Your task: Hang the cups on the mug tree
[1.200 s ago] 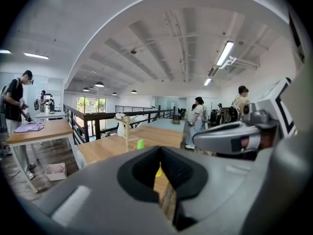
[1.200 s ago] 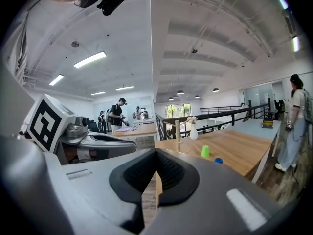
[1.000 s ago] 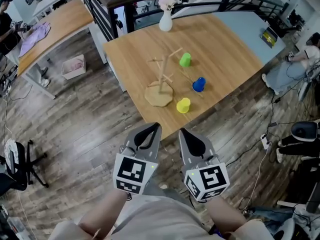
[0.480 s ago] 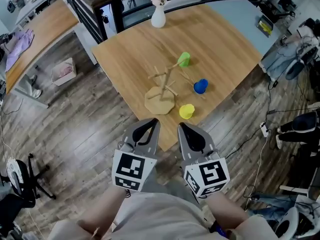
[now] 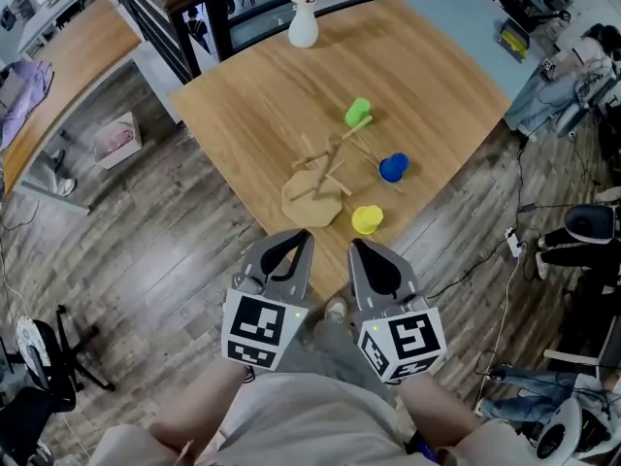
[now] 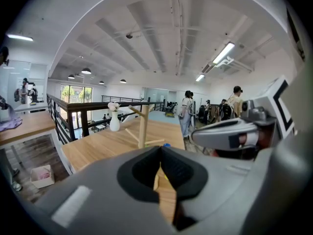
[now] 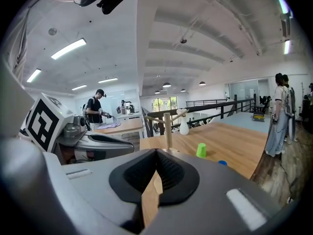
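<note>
While both grippers hang side by side at the near edge of the table (image 5: 243, 105), neither holds anything. The left gripper (image 5: 301, 234) has its jaws pressed together at the tips, and so does the right gripper (image 5: 357, 245); each gripper view shows only bare tabletop through the slit. All three cups stand on the table, none on a peg. The yellow cup (image 5: 367, 219) is nearest, just ahead of the right gripper. The blue cup (image 5: 393, 167) lies farther off to the right. The green cup (image 5: 357, 112) stands upside down beyond the tree (image 5: 320, 175), whose base lies ahead of both grippers. A vase (image 5: 303, 27) stands at the far edge.
</note>
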